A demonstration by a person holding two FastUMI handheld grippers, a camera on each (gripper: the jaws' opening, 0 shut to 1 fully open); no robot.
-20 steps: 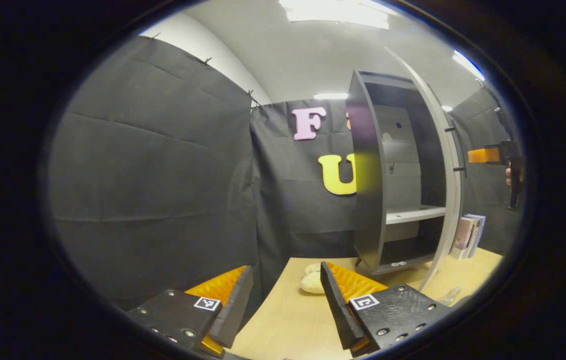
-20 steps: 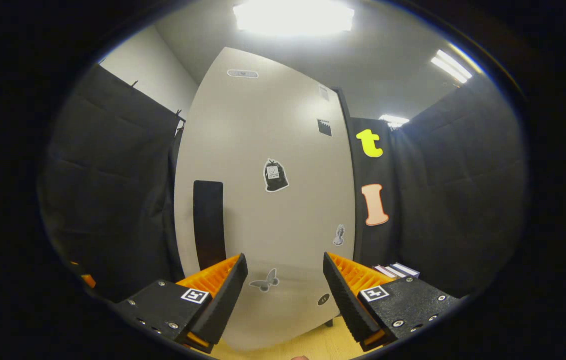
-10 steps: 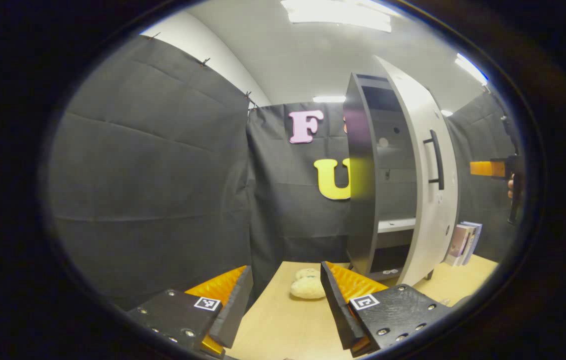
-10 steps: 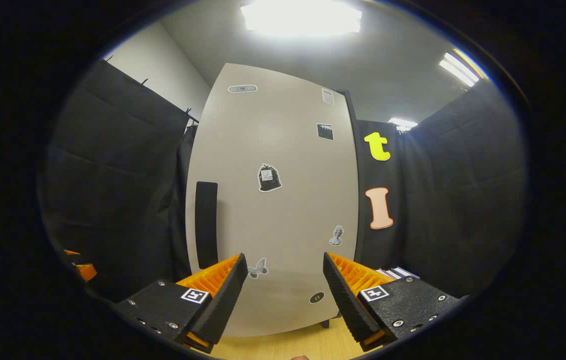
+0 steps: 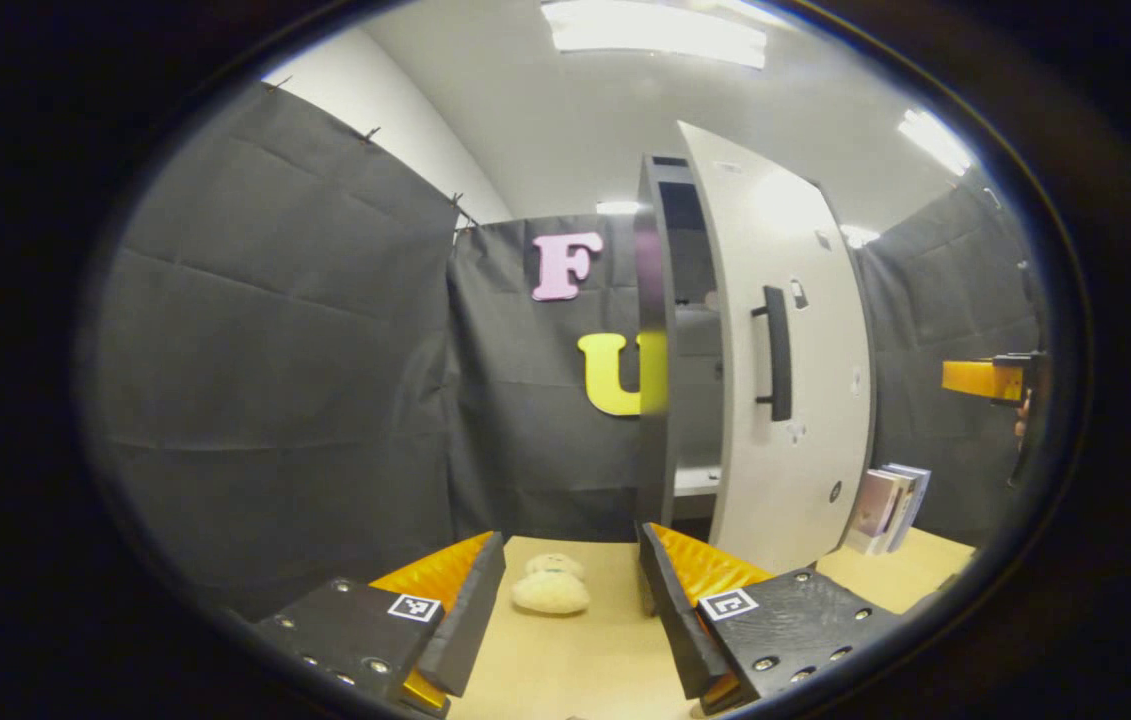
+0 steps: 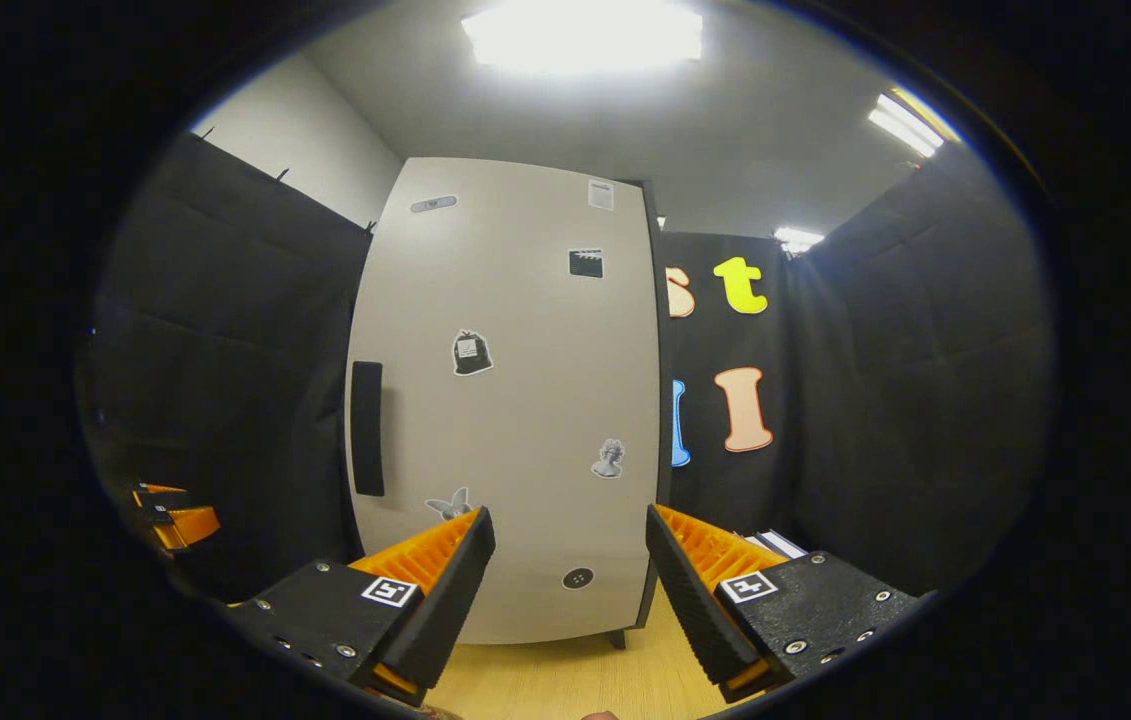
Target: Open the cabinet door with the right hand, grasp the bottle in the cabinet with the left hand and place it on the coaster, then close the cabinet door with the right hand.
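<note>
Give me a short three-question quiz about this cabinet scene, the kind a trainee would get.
1. True or false: the cabinet door is fully shut against the cabinet.
2. What lies on the table ahead of the left gripper? A) a pale plush toy B) a red mug C) a banana
3. In the right gripper view, what dark upright part is on the door's left side?

Key
1. False: in the left gripper view a gap still shows between the door and the cabinet's dark side panel.
2. A, the pale plush toy.
3. The handle. The right gripper has its fingers apart, holding nothing.
</note>
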